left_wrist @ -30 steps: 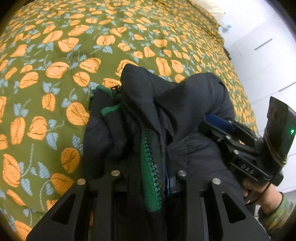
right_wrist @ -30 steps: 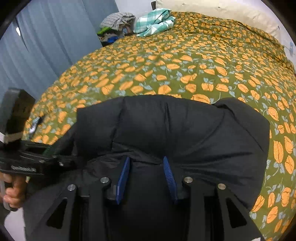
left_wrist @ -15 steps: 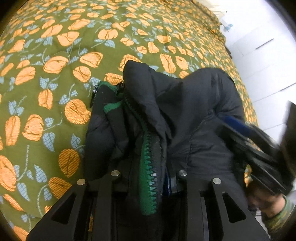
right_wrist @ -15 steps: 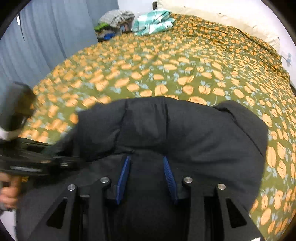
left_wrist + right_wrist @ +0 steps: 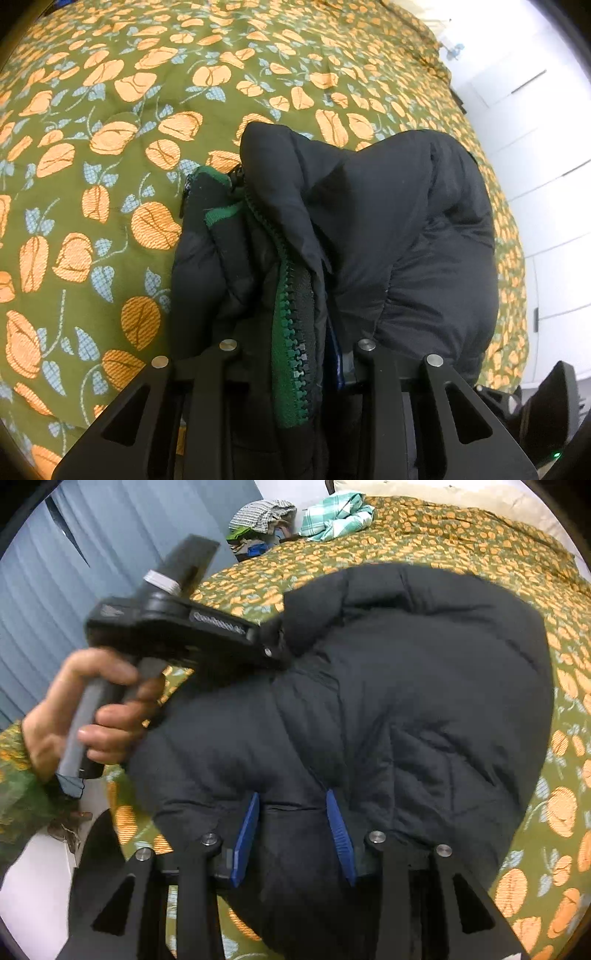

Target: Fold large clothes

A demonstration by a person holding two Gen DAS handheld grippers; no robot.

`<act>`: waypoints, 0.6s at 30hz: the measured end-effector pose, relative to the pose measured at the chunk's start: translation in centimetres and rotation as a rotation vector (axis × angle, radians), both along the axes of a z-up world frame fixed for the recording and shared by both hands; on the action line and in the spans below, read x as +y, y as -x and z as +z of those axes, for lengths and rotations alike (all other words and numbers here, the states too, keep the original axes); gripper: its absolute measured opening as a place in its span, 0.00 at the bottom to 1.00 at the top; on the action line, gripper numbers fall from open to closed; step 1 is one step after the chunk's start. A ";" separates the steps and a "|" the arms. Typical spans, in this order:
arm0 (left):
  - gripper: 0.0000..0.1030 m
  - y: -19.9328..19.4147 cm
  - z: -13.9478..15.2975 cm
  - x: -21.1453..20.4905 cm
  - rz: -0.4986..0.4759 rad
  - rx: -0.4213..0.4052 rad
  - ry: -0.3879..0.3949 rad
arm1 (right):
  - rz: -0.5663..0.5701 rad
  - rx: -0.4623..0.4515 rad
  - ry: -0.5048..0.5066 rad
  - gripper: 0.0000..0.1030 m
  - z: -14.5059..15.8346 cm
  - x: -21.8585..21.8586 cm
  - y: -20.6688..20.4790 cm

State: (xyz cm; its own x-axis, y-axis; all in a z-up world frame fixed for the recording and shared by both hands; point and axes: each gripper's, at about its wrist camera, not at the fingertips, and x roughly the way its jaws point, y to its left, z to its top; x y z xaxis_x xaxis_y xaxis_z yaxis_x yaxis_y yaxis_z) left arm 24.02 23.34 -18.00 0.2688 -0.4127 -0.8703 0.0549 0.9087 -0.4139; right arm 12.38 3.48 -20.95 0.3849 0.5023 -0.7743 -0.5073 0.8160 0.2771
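A black puffer jacket (image 5: 406, 686) with a green zipper (image 5: 291, 332) is bunched over the olive bedspread with orange flowers (image 5: 110, 147). My left gripper (image 5: 295, 369) is shut on the jacket's zipper edge; the cloth hides its fingertips. It also shows in the right wrist view (image 5: 273, 653), held in a hand at the jacket's left side. My right gripper (image 5: 291, 830) is shut on a thick fold of the jacket between its blue pads (image 5: 245, 834). Its body shows at the bottom right of the left wrist view (image 5: 546, 406).
A green plaid cloth (image 5: 336, 515) and a pile of other clothes (image 5: 262, 517) lie at the far end of the bed. Blue-grey curtains (image 5: 55, 572) hang on the left. White cupboards (image 5: 535, 110) stand beyond the bed's right edge.
The right gripper has dropped toward the near bed edge with its fold of jacket. The left gripper now sits higher and nearer in the right wrist view. Both grips held.
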 end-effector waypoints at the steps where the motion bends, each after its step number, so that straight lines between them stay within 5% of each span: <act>1: 0.27 -0.1 -0.2 0.0 0.003 0.001 0.002 | 0.006 -0.010 0.011 0.36 -0.5 0.1 -0.1; 8: 0.30 -0.2 -0.3 0.6 0.028 0.023 0.038 | 0.000 -0.055 0.081 0.36 -0.4 1.5 0.5; 13: 0.30 0.2 -0.1 0.8 0.034 0.011 0.046 | 0.000 -0.083 0.068 0.37 4.3 2.2 2.0; 16: 0.31 0.5 -0.2 0.9 0.039 -0.002 0.054 | -0.028 -0.097 0.038 0.38 8.0 2.2 -1.3; 18: 0.31 0.7 -0.2 0.9 0.045 -0.012 0.053 | -0.042 -0.030 0.040 0.38 8.9 2.9 -6.0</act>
State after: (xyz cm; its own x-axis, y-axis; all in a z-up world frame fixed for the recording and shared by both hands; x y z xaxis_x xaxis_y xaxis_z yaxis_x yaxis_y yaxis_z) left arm 23.36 24.24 -18.21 0.2989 -0.4454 -0.8440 0.0198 0.8871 -0.4612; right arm 18.41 6.34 -12.03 0.4284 0.4536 -0.7815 -0.4796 0.8471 0.2288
